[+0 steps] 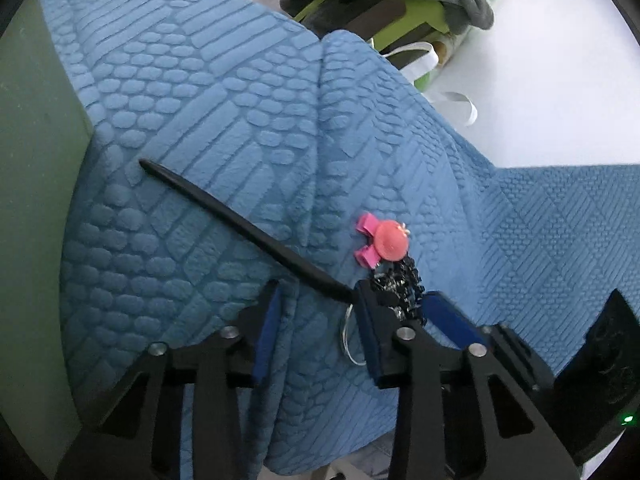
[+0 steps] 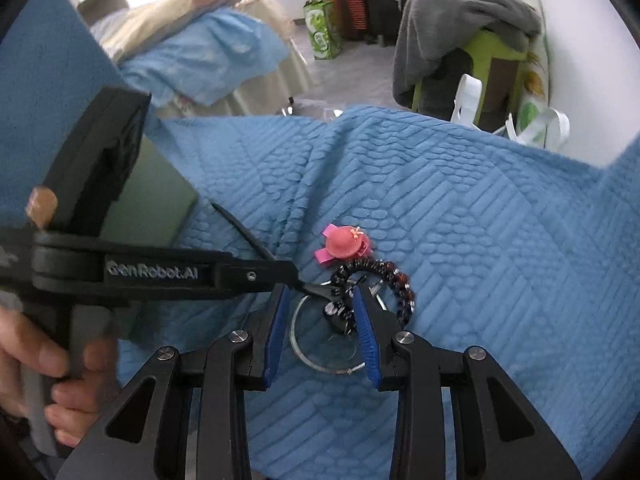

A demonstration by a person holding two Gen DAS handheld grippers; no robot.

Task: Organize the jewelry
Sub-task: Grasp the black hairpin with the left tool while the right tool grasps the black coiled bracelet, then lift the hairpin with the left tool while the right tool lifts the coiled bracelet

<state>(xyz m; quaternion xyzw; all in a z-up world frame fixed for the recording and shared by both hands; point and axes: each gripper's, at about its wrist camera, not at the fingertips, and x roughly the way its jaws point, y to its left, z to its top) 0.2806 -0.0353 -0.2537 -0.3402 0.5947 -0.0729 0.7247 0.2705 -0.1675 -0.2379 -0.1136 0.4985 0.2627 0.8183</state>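
Fingers (image 2: 362, 316) of right gripper (image 2: 320, 320) spread over thin silver wire hoop (image 2: 298, 340), apparently for grasping; left gripper (image 1: 320, 320) likewise spread beside black beaded bracelet (image 2: 400, 284).

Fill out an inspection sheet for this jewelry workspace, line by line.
Surface: blue quilted blanket, creased through the middle.
Job's things: pink hat clip; black beaded bracelet; thin silver hoop; long black hair stick, all bunched together.
Clutter: nothing seen on the blanket beyond the jewelry.
Grippers: left claw open, its right finger on the pile's edge; right claw open, straddling the hoop and the bracelet's lower end.
Cables: nothing seen.
Surroundings: grey garment over a green chair, green bag on the floor.
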